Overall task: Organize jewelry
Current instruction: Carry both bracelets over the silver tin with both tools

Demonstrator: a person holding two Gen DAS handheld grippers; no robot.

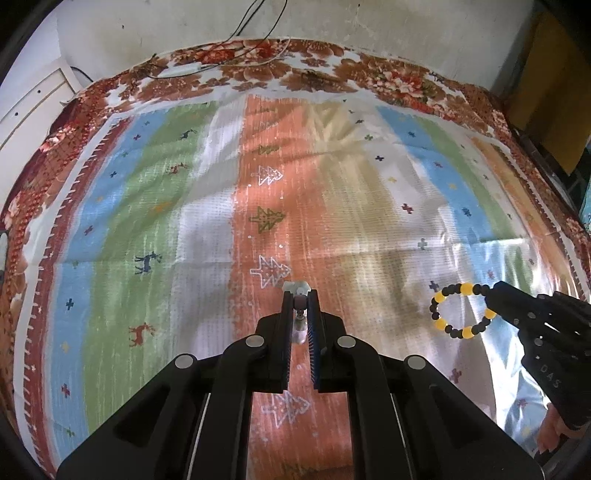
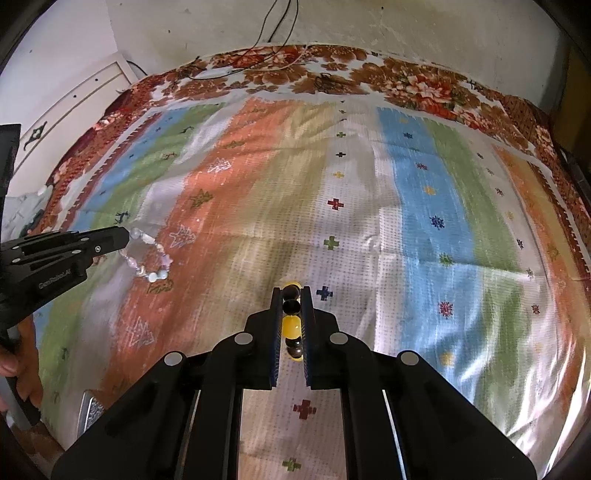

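Observation:
My left gripper [image 1: 300,295] is shut on a pale bracelet of clear, white and lilac beads [image 1: 298,308]. Only a few beads show between its fingers here. From the right wrist view the left gripper [image 2: 127,234] holds the pale bracelet [image 2: 149,256] as a hanging loop above the cloth. My right gripper [image 2: 291,291] is shut on a bracelet of black and yellow beads [image 2: 291,325]. In the left wrist view the right gripper [image 1: 489,295] holds the black and yellow bracelet [image 1: 461,312] as an open ring above the cloth.
A striped cloth with trees, deer and crosses [image 1: 332,206] covers the table over a floral cloth [image 1: 280,70]. A white wall and cables [image 1: 258,22] lie behind. A small metallic object [image 2: 90,410] sits at the near left edge.

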